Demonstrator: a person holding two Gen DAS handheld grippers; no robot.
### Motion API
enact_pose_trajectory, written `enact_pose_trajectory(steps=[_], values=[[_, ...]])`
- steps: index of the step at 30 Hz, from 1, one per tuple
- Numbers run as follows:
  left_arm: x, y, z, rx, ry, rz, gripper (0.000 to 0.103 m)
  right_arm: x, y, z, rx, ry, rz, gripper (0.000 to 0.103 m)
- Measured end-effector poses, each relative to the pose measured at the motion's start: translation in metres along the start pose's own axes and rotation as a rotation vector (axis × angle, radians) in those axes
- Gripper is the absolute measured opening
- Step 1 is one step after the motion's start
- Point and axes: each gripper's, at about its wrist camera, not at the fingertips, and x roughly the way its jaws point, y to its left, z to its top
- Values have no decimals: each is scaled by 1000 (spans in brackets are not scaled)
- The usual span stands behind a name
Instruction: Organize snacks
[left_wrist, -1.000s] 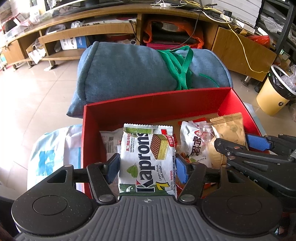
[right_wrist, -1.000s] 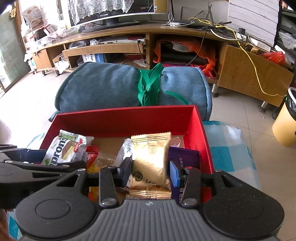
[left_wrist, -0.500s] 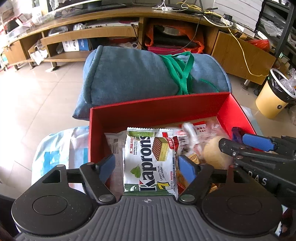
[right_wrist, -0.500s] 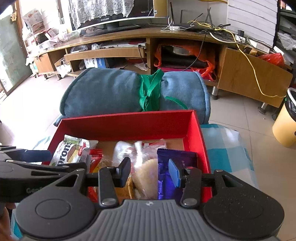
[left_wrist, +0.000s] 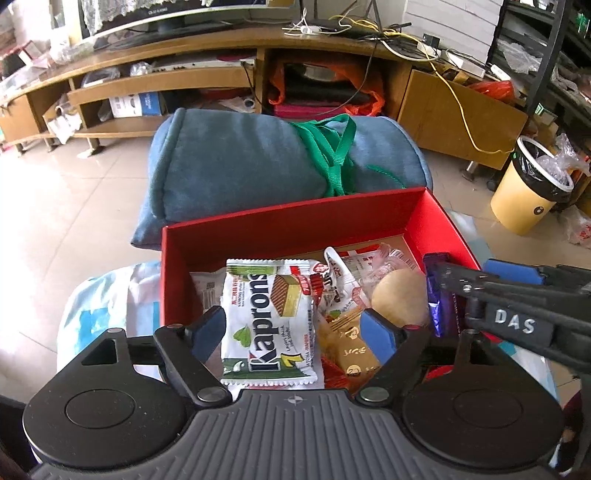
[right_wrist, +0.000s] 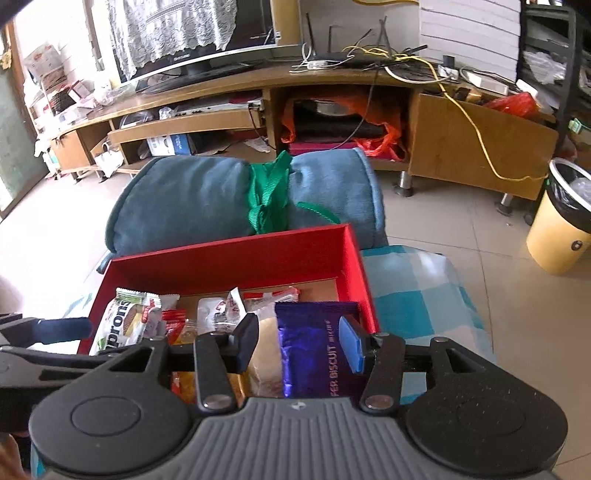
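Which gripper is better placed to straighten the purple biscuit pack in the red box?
Right. The right gripper is open with the purple biscuit pack between its fingers; the left gripper is open around the Kaprons wafer pack, further left in the red box.

My left gripper (left_wrist: 293, 332) sits low in the centre of its own view, fingers spread wide with nothing between the blue pads (left_wrist: 376, 334). My right gripper (right_wrist: 297, 343) is likewise parted, low centre in its frame. In the left view it reaches in from the right edge (left_wrist: 491, 280), close beside the left one.
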Motion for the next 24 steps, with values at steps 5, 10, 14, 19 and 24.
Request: enact_pose_trajectory(steps=[5,10,14,19,24], values=[[-3,6,-4,-16,-1,25,85,-4,-3,-6,14,14,-19,47],[-6,6,-12,-11,7,39,85,-9,0,-15,-1,31,-16,49],[-10,5,-18,-11,7,39,88,-17,0,-23,10,33,-4,50],[-17,2,-28,-11,0,27,90,-28,2,-33,22,38,21,50],[-24,1,-39,-6,-5,34,96,-43,2,-44,24,33,24,50]])
